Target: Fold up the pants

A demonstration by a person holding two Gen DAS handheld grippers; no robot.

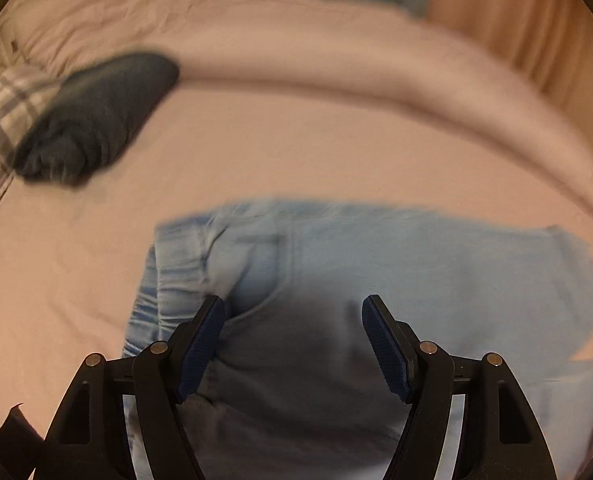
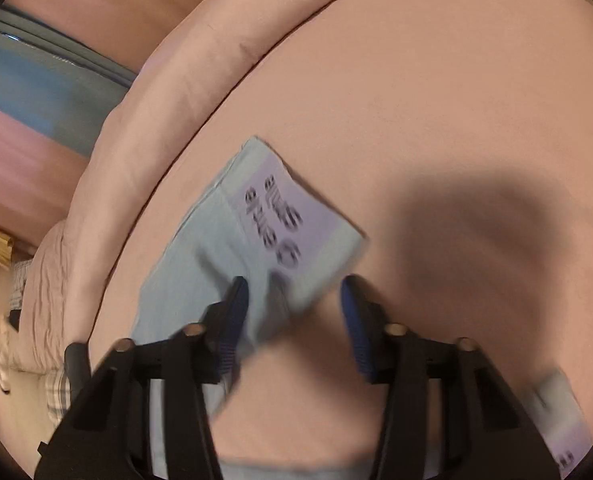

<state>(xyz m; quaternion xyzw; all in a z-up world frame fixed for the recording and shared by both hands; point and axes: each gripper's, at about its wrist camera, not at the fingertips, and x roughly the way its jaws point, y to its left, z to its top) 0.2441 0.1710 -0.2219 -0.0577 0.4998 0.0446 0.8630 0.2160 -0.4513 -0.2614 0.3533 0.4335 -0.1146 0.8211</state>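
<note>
Light blue denim pants (image 1: pixel 416 264) lie on the pink bed sheet (image 1: pixel 256 148), with the elastic waistband (image 1: pixel 168 280) at their left. My left gripper (image 1: pixel 293 302) hovers open over the pocket area, and nothing is pinched between its blue pads. In the right wrist view a pant leg (image 2: pixel 192 280) ends in a pale cuff with black lettering (image 2: pixel 284 216). My right gripper (image 2: pixel 293 282) stands open over that cuff's near corner, its left pad beside the cloth. A second lettered cuff (image 2: pixel 556 420) shows at the lower right. Both views are motion-blurred.
A dark folded garment (image 1: pixel 96 116) lies at the back left, beside a plaid cloth (image 1: pixel 0 120). A rolled pink duvet (image 1: pixel 336 52) runs along the far side of the bed, also seen as the duvet (image 2: pixel 168 80) left of the right gripper.
</note>
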